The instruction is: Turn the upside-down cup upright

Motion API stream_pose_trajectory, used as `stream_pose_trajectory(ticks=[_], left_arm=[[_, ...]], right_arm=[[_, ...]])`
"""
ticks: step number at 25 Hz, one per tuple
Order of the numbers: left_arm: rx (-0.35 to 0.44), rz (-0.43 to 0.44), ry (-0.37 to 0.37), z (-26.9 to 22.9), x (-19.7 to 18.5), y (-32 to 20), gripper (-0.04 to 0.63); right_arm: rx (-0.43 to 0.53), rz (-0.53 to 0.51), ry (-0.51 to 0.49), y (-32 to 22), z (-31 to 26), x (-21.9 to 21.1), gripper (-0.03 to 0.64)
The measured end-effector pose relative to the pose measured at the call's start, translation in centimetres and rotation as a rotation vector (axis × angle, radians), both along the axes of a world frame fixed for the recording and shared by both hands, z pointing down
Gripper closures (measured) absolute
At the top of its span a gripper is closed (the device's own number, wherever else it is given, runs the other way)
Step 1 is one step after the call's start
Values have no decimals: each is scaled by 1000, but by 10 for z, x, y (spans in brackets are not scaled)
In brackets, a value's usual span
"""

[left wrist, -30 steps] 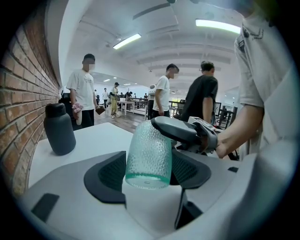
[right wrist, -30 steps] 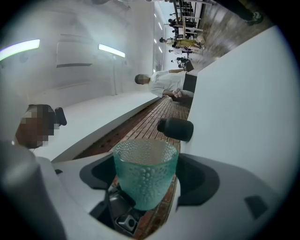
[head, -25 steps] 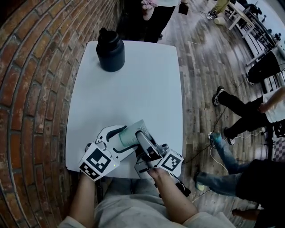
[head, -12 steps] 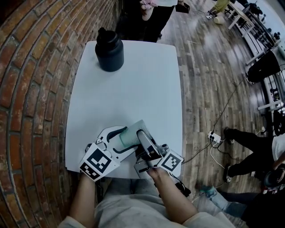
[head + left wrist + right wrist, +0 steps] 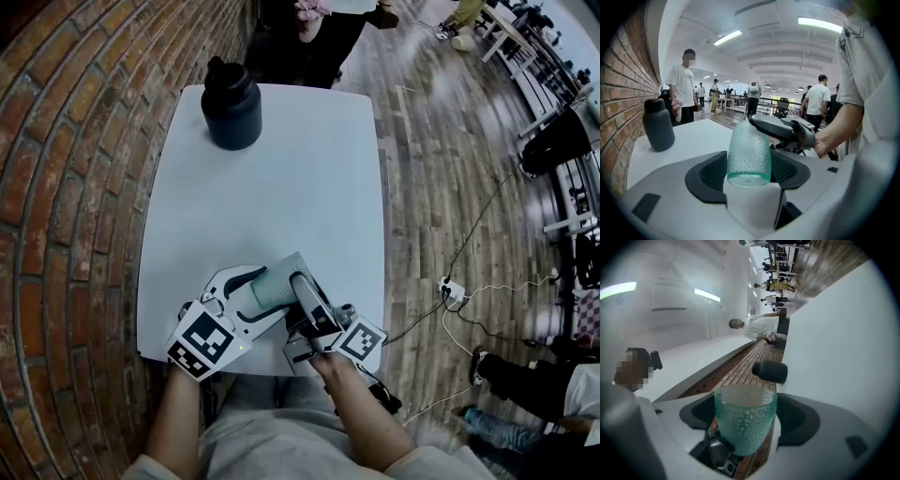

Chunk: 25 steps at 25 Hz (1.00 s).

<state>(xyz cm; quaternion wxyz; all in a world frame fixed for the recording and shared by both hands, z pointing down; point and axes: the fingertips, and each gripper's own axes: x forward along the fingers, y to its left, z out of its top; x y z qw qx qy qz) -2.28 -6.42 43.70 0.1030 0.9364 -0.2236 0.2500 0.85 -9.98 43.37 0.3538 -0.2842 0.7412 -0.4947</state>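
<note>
A teal dimpled glass cup (image 5: 274, 286) hangs on its side just above the front edge of the white table (image 5: 281, 187). My left gripper (image 5: 262, 292) comes in from the left, and its white jaws hug the cup's sides. The right gripper (image 5: 298, 281) reaches in from the near right, with one dark jaw lying along the top of the cup. In the left gripper view the cup (image 5: 749, 150) fills the gap between the pads, rim down. The right gripper view shows the cup (image 5: 745, 420) rim up, pressed between the pads.
A dark flask (image 5: 232, 112) stands at the table's far left corner. A brick wall (image 5: 66, 187) runs along the left side. On the wooden floor to the right lie a cable and plug (image 5: 450, 286). A person (image 5: 323, 28) stands beyond the table's far edge.
Both grippers and the cup have stayed in place. A person on the floor at the right has walked toward the lower right and mostly left the view.
</note>
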Motion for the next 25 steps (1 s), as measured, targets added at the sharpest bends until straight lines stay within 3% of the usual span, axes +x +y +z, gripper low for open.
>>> stream_pose_trajectory(ticks=[18, 25], left_arm=[[16, 17, -4, 0, 3, -2, 299], [31, 35, -39, 5, 4, 0, 298]], right_arm=[[-24, 11, -39, -1, 1, 3, 244], [-32, 16, -43, -1, 3, 3, 244]])
